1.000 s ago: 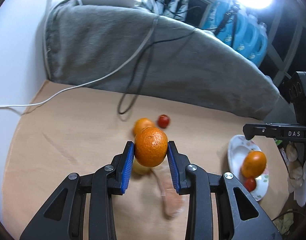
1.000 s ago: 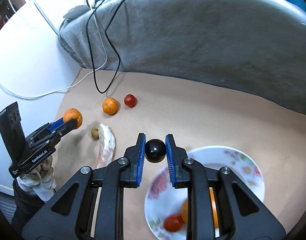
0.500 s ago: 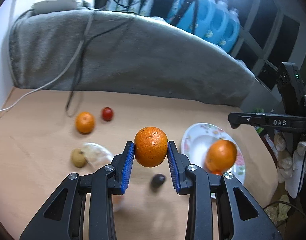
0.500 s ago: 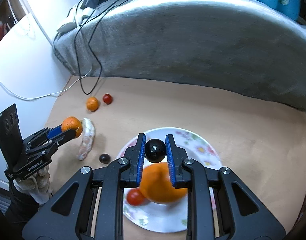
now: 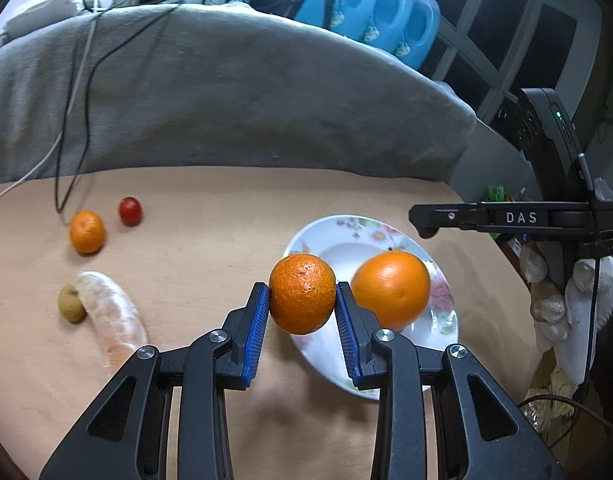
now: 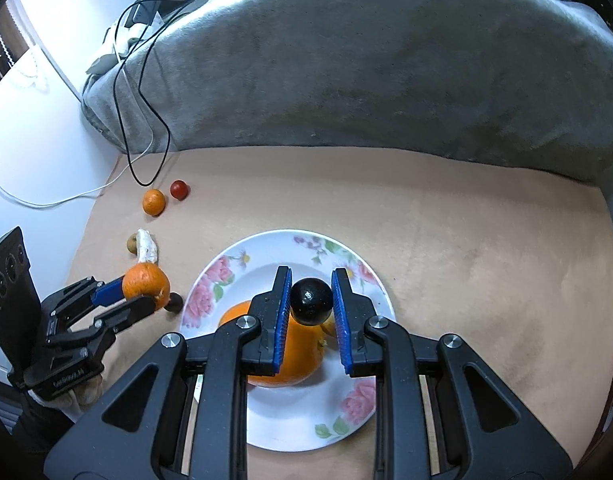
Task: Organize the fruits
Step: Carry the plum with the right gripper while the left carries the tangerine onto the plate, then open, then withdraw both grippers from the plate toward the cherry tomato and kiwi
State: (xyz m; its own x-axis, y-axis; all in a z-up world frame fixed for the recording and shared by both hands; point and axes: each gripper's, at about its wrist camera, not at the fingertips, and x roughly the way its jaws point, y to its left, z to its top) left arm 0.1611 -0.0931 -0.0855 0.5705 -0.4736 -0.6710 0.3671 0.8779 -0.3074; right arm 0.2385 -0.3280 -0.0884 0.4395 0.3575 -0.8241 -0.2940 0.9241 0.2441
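Both claws have swung in toward the floral plate (image 6: pixel 362 408), so delivery looks close. The left claw (image 5: pixel 302 304) grips a mandarin (image 5: pixel 302 293) at the plate's rim; the right claw (image 6: pixel 311 300) holds a dark round fruit (image 6: pixel 311 301) above it. The plate holds a large orange (image 5: pixel 390 289).
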